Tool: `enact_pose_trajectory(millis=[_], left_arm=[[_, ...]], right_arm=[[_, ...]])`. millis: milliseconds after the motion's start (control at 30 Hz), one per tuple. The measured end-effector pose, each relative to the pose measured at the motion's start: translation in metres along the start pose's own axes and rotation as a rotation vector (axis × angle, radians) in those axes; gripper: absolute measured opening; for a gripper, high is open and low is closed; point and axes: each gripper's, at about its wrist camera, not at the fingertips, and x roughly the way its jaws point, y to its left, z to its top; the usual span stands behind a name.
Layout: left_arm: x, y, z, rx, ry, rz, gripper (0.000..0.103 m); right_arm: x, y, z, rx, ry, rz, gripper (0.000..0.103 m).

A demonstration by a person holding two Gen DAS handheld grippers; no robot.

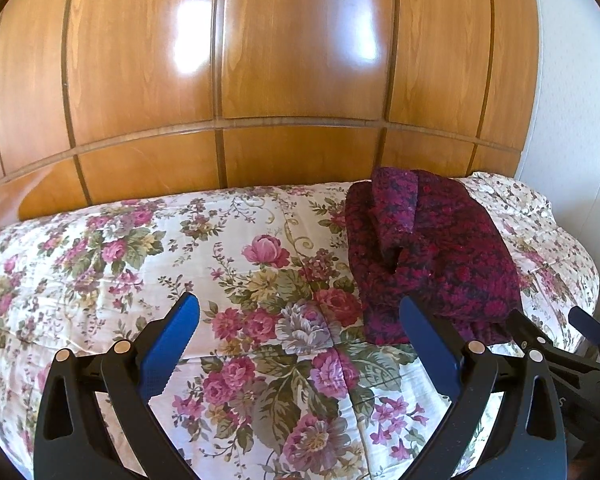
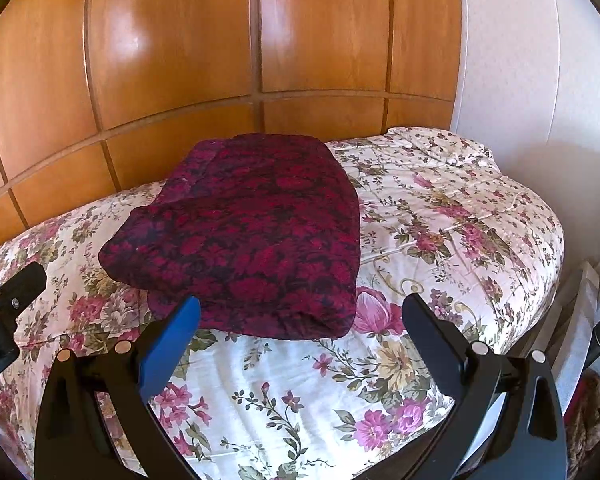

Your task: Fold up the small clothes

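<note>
left wrist view: my left gripper spread wide, nothing in it, hovering over the floral quilt.
garment: dark red patterned garment lies on the quilt ahead and to the right, near the wooden headboard. My right blue pad looks to overlap its near edge — contact or not, can't tell.
loose part: a strip folded over on top at the far left of the pile looks unsecured; I judge it slides off first if I drag the bundle.
other tool: my right gripper shows at the right edge, close to the garment's near corner.

right wrist view: right gripper also wide and empty, garment just past the tips, near edge between the jaws.
fold state: looks like a thick, rounded bundle with the left layers stepped — not square.
risk 1: pinching only the top layer peels the stack open.
risk 2: soft quilt gives under pressure, so a low grab may catch bedding too.
risk 3: left gripper sits close at left — the two tools could clash over the same corner.
</note>
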Motion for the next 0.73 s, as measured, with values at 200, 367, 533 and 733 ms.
enact_pose_trajectory(millis=[200, 367, 533, 733], left_arm=[[0.0, -0.001, 0.0, -0.004, -0.003, 0.005, 0.099], [0.001, -0.001, 0.0, 0.001, 0.0, 0.006, 0.099], [0.01, 0.001, -0.003, 0.004, 0.031, 0.005, 0.099], [0.017, 0.01, -0.01, -0.023, 0.061, -0.006, 0.099]], right_arm=[[0.003, 0.001, -0.002, 0.0, 0.007, 0.003, 0.101], [0.005, 0.0, -0.005, 0.002, 0.012, 0.003, 0.101], [0.005, 0.0, -0.004, 0.007, 0.01, 0.009, 0.101], [0.006, 0.003, 0.005, 0.005, -0.002, 0.011, 0.101]])
